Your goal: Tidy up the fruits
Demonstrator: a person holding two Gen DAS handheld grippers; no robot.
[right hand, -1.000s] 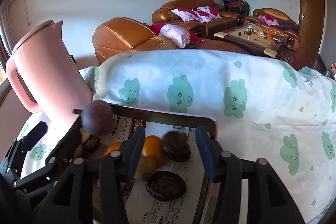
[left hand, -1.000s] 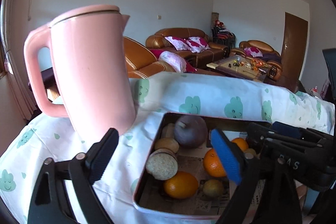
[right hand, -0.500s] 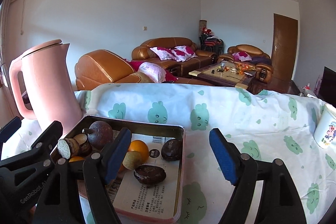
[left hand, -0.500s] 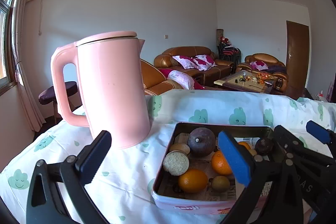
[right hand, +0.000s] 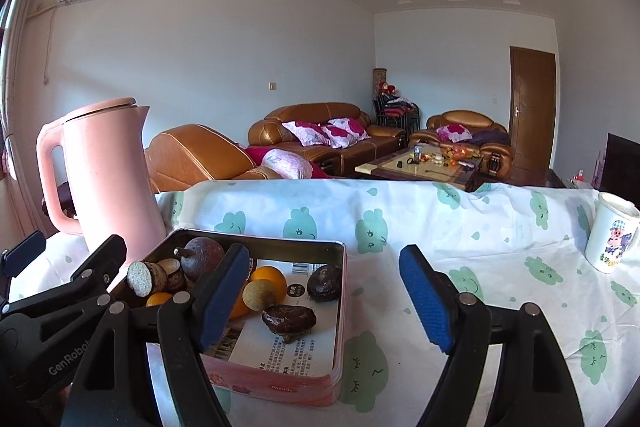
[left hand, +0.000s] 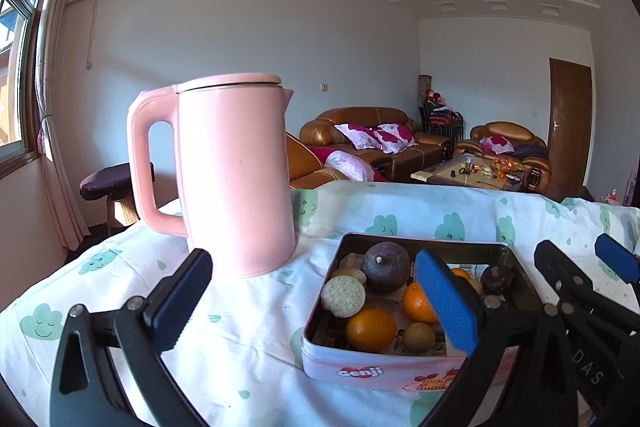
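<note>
A pink tin (right hand: 280,379) full of fruit sits on the worktop (right hand: 480,227), which has a white cloth with green clouds, and a tall pink kettle (left hand: 236,179) stands just beside the tin. Inside the tin are oranges (left hand: 371,329), a big dark round fruit (left hand: 385,267) and some small brown ones (right hand: 289,321). The left gripper (left hand: 312,299) and the right gripper (right hand: 322,293) are both spread wide with nothing between their blue pads, and a white mug (right hand: 610,235) stands far off to the right.
</note>
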